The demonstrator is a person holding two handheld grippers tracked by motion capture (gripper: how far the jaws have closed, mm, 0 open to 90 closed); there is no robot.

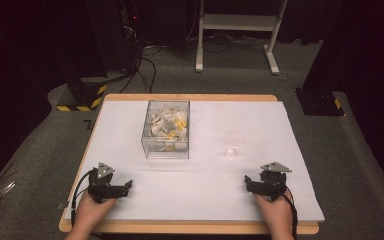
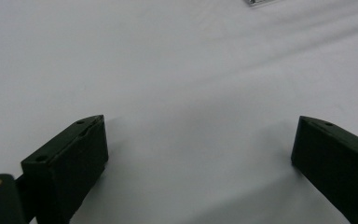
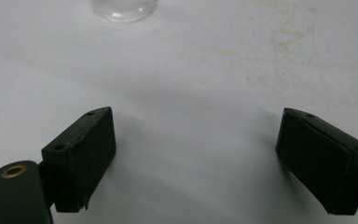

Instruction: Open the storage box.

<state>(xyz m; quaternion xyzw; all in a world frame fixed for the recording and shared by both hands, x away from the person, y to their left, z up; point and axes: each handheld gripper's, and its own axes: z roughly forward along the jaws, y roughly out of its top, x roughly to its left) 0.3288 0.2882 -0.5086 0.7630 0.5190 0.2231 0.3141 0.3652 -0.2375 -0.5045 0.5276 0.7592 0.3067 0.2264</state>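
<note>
Both hand-held grippers rest on the white bench (image 1: 130, 200), on the person's side of the clear box (image 1: 166, 129), and neither grasps anything. The left hand-held gripper (image 1: 128, 186) sits below the box's left corner with its jaws spread wide, bare bench between them. The right hand-held gripper (image 1: 247, 183) lies well to the right of the box, jaws likewise released. The box stands toward the far-left middle of the bench, full of pale scraps (image 1: 167, 125) with some yellow among them. A small clear glass dish (image 1: 234, 143) stands to the right of the box, just ahead of the right hand-held gripper.

The step in hand appears to be the first reach. To do it well, bring the left hand-held gripper up over the box's open top, descend vertically between the walls, and close on a single scrap without nudging the walls.
</note>
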